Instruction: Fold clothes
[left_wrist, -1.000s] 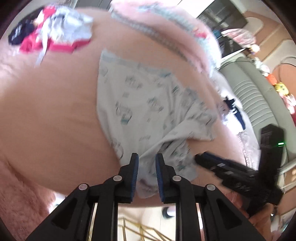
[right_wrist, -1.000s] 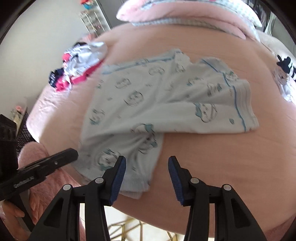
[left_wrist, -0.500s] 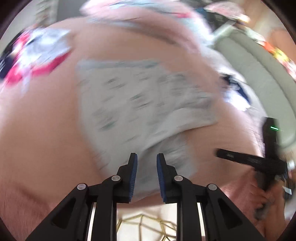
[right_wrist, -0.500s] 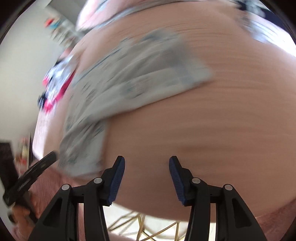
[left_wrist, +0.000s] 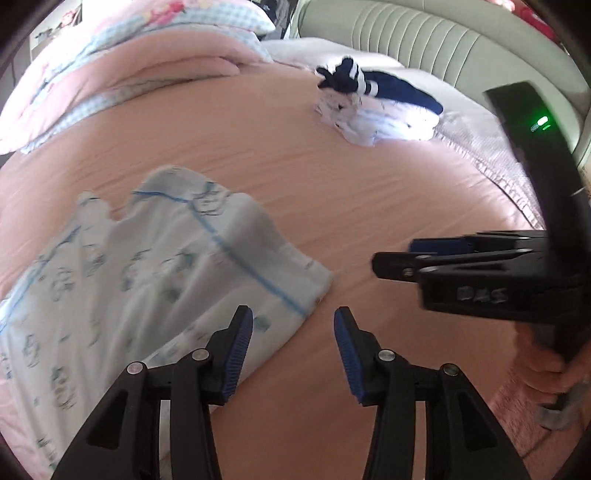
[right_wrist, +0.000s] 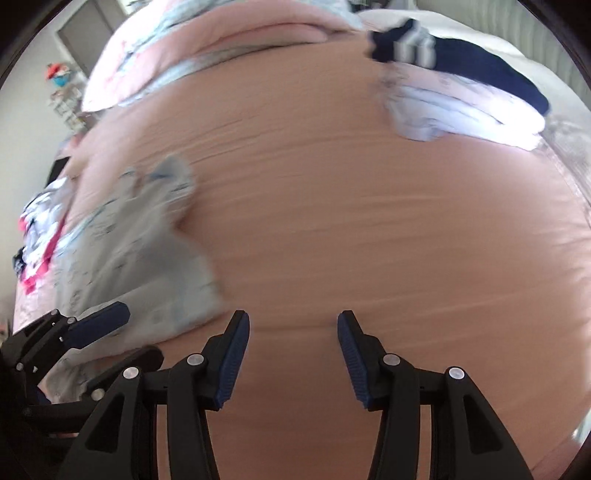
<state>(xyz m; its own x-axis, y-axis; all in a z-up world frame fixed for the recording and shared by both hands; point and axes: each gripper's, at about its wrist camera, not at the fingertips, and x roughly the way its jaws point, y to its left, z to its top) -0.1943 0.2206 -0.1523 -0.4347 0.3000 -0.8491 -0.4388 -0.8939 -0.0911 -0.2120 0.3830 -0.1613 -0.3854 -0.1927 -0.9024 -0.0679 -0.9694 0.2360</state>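
Lying left of left gripper: garment.

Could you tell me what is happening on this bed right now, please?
A person is folding clothes on a pink bed with a handheld gripper in each hand. The pale blue printed garment lies partly folded. The left gripper, whose jaws have just been opening, holds nothing and sits beside the garment's corner. The right gripper is open above bare sheet. A folded stack of clothes sits farther back.
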